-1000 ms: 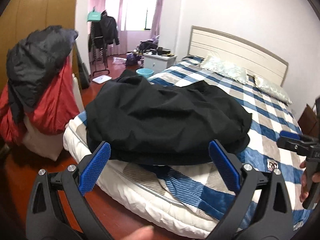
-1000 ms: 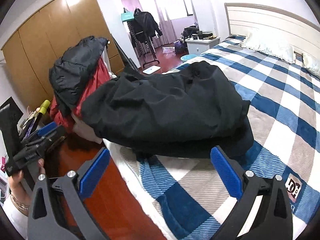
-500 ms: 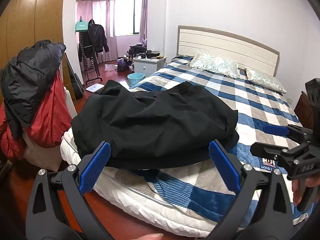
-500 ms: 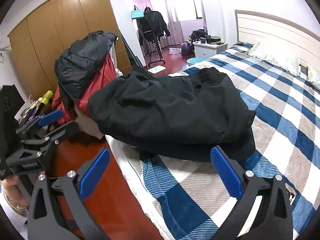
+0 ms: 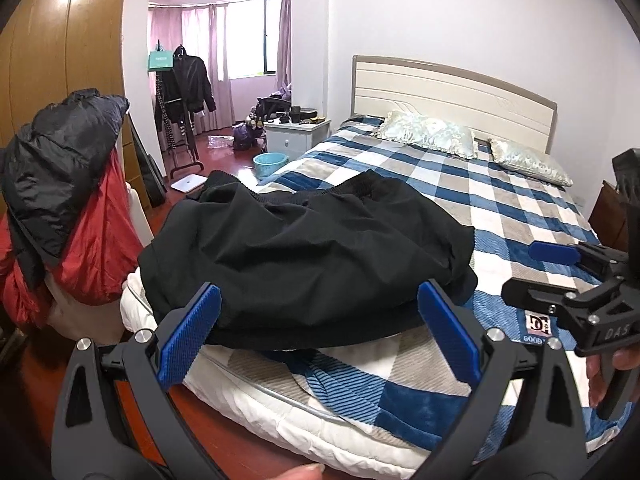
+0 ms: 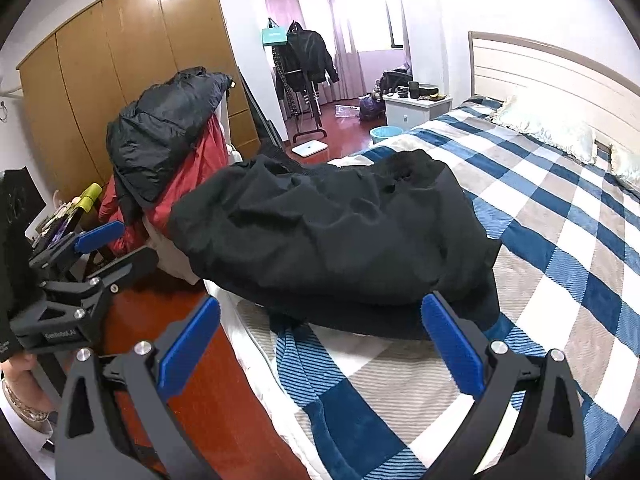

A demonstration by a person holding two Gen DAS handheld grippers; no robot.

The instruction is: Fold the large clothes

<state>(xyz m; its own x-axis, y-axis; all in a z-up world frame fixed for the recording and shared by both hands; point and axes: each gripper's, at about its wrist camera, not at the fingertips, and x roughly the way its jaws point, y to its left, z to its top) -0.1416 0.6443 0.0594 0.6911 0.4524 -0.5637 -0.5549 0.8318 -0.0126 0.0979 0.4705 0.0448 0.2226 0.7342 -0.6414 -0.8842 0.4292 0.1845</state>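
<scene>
A large black garment (image 5: 308,252) lies in a rumpled heap on the near left corner of the bed (image 5: 512,208), which has a blue, white and grey checked cover. It also shows in the right wrist view (image 6: 332,240). My left gripper (image 5: 318,332) is open and empty, held back from the garment's near edge, over the bed's foot. My right gripper (image 6: 318,340) is open and empty, also short of the garment. Each gripper shows in the other's view: the right one (image 5: 560,276) at the right, the left one (image 6: 100,248) at the left over the floor.
A pile of black and red jackets (image 5: 64,184) sits on a chair left of the bed. Two pillows (image 5: 428,134) lie by the headboard. A nightstand (image 5: 296,136), a blue basin (image 5: 270,162), a white scale (image 5: 188,183) and a clothes rack (image 5: 184,92) stand beyond. A wooden wardrobe (image 6: 100,80) is at the left.
Both grippers have drawn back and risen a little, so the garment looks smaller and more of the bed shows. The right gripper has come further into the left view. Both stay open.
</scene>
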